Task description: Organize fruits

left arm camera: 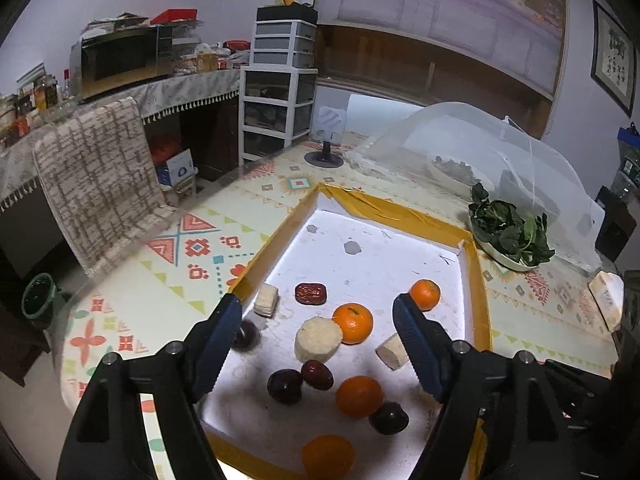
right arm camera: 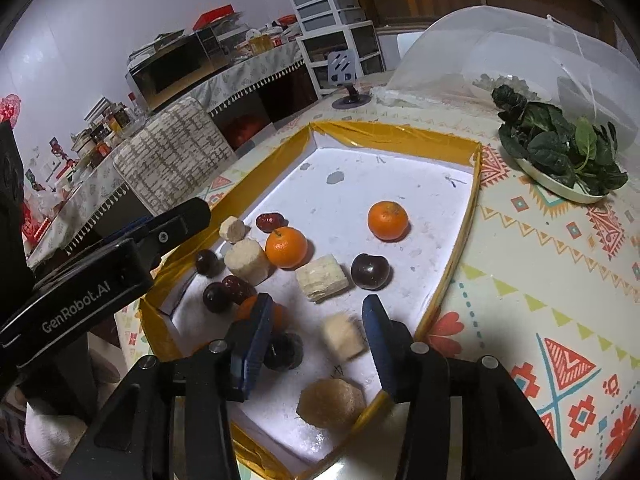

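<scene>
Both our grippers hang parted over the yellow-rimmed tray (left arm camera: 478, 280) where the fruit lies scattered — left gripper (left arm camera: 316, 336) empty, right gripper (right arm camera: 316, 336) loose around a blurred pale chunk (right arm camera: 343, 336), seemingly unpressed. We risk the oranges (left arm camera: 353, 323) rolling if nudged. Only the right view shows the brown chunk (right arm camera: 331, 402) at the near rim.

A desk (right arm camera: 540, 280) covered in a cloth with bright geometric patterns carries a shallow white tray (right arm camera: 400, 136) edged in yellow tape, a white dish of dark leafy greens (right arm camera: 560, 152), a clear mesh food cover (right arm camera: 480, 48) and a small stand (right arm camera: 350, 96) on a round base
</scene>
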Motion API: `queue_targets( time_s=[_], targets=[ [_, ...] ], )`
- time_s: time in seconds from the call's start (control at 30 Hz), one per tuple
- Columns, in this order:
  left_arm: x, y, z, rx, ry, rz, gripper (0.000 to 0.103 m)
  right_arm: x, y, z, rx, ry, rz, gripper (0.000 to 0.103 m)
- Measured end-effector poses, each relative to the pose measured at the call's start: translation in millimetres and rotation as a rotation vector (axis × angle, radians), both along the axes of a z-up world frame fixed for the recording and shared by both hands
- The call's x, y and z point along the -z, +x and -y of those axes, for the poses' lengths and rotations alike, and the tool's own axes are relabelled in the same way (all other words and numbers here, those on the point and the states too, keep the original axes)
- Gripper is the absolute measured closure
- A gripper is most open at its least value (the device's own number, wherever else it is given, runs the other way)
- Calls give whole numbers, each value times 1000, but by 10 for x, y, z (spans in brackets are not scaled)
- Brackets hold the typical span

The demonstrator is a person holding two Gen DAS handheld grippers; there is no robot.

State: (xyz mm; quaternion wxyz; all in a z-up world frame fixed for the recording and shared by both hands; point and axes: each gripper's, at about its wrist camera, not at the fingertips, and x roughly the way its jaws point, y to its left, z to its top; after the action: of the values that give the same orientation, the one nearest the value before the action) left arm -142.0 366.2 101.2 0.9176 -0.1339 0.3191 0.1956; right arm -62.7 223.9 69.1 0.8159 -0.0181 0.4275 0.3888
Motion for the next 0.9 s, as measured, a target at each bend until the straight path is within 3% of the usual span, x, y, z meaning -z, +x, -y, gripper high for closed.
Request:
queue_targets(
  time_s=[0.43,0.9],
  targets=[
    [-282,-71,641,45,188,21,20,-54,-9,520,94,52,-9,51],
    [-345,-9,1318,148,259,6,20,33,21,1224,195,91,-33,50]
  ],
)
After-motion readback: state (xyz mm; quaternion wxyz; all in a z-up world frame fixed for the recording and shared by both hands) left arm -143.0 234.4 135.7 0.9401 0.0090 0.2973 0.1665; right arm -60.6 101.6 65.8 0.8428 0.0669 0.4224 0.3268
